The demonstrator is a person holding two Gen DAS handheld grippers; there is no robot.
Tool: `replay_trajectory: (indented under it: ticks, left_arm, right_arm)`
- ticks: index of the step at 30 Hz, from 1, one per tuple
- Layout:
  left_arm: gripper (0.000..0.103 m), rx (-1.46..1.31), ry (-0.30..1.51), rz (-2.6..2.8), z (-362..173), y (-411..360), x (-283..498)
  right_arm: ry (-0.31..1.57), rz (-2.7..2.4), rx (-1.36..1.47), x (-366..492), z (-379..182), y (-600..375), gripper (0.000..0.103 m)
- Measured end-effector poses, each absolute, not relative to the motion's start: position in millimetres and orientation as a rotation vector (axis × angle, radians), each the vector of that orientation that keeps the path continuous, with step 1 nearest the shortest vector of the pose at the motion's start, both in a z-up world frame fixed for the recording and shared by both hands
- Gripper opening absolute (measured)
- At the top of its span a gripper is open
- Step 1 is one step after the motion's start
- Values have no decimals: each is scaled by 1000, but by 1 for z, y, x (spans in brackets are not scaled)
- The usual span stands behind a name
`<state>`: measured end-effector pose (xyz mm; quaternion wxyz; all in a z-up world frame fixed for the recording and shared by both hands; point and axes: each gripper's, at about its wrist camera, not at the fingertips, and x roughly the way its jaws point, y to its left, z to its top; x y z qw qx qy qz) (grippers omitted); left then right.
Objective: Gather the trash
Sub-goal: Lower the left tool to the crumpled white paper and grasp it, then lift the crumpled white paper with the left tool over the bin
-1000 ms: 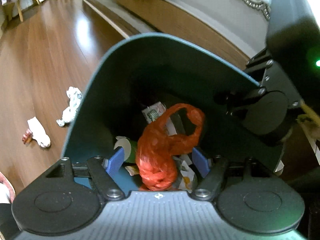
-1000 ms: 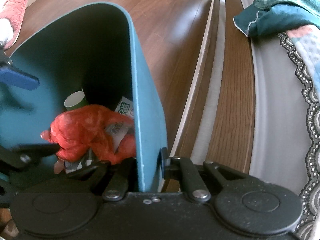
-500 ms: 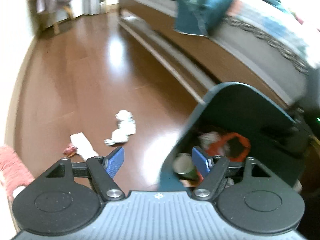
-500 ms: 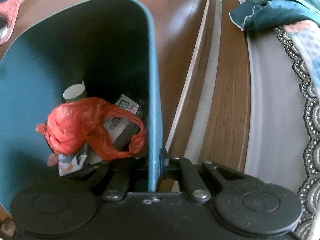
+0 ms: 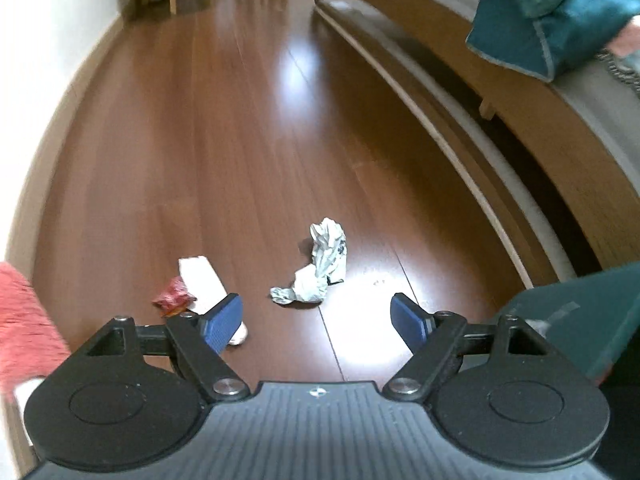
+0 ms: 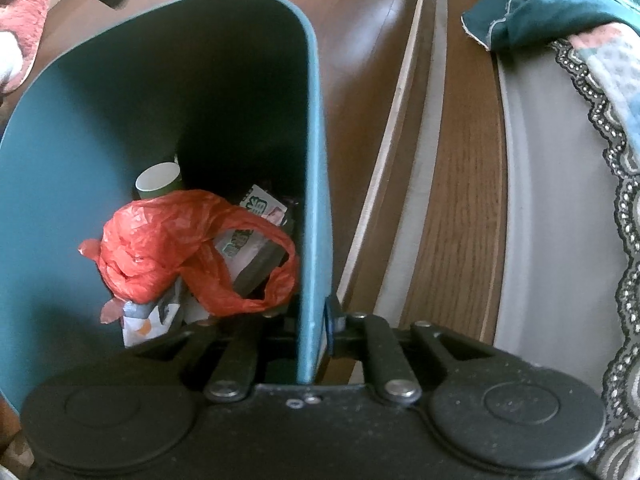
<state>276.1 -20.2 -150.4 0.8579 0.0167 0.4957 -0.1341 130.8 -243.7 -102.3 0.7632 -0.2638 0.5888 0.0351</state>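
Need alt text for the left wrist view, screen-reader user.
Open left gripper hovers over a wood floor, a crumpled paper wad lying just ahead between its blue fingers. A white scrap and red wrapper lie left; teal bin at right.

- My left gripper (image 5: pixel 316 318) has blue ribbed pads (image 5: pixel 222 322) on black linkage arms, silver pivot screws, and a grey ridged body.
- My right gripper (image 6: pixel 316 320) is black throughout, with round housings and silver screws.

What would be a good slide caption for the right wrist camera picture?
Right gripper clamped on the teal bin's wall, looking down at a red plastic bag, a paper cup and wrappers inside.
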Motion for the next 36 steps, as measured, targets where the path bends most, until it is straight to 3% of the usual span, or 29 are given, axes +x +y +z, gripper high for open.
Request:
replay_trajectory:
  ticks: [14, 22, 23, 26, 36]
  left_arm:
    - [81, 27, 1255, -231, -295, -61, 374]
    - [79, 58, 1287, -229, -332, -78, 387]
    - [73, 61, 1293, -228, -335, -79, 387]
    - [44, 76, 1332, -224, -345, -78, 389]
    - [40, 40, 1285, -184, -322, -57, 370]
  right_arm:
    - [1297, 116, -496, 149, -100, -258, 11]
    - [1310, 109, -504, 144, -97, -253, 11]
    - [1313, 108, -505, 144, -97, -253, 11]
    - [1317, 103, -501, 148, -98, -251, 11]
    - [1321, 99, -500, 148, -99, -253, 10]
